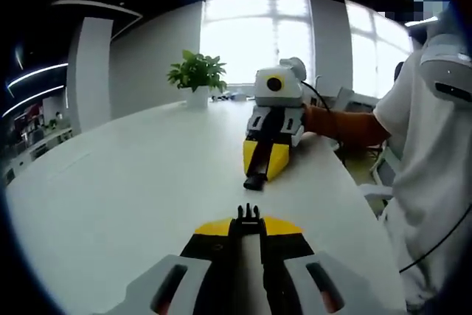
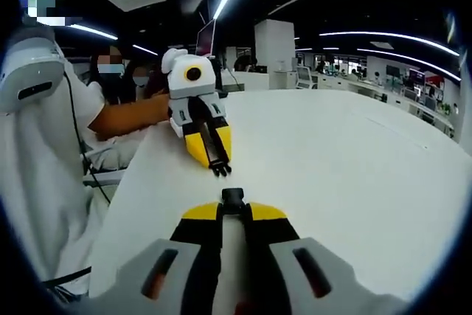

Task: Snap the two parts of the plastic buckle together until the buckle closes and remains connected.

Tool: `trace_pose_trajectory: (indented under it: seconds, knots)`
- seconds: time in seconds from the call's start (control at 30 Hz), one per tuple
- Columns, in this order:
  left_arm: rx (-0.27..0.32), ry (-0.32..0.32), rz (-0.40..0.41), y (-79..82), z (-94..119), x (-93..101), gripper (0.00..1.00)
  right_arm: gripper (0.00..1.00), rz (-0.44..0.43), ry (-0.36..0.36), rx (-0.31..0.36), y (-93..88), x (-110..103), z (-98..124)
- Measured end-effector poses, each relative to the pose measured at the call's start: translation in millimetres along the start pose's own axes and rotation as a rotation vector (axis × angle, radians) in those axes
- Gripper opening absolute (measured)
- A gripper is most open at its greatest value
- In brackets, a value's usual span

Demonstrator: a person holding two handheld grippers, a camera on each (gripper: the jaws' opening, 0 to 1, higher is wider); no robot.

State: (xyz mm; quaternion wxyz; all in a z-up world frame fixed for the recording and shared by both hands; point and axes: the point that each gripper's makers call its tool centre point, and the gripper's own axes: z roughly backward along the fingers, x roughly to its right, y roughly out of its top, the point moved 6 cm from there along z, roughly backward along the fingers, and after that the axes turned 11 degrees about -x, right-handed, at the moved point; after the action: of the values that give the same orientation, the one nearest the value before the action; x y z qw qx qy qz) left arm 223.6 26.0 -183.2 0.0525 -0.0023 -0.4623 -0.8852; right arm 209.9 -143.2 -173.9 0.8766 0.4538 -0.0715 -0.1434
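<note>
We work over a wide white table (image 1: 133,182) in a bright open office, a potted plant (image 1: 197,77) at its far edge by the windows. In the left gripper view, our left gripper (image 1: 248,219) has its yellow-tipped jaws closed narrow on the pronged buckle half (image 1: 248,213), which juts past the tips. In the right gripper view, our right gripper (image 2: 232,201) pinches the socket buckle half (image 2: 232,197) the same way. The two grippers face each other just above the tabletop, the halves near but apart. A person's white sleeve (image 1: 431,182) sits at the table's side.
</note>
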Motion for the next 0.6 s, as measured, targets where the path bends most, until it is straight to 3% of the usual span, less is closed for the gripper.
trace_pose_trajectory:
  seconds: [0.6]
  knots:
    - [0.01,-0.059,-0.032,2.9,-5.2,8.8,0.12,0.13,0.064,0.074,0.007,3.5,-12.2,-8.8]
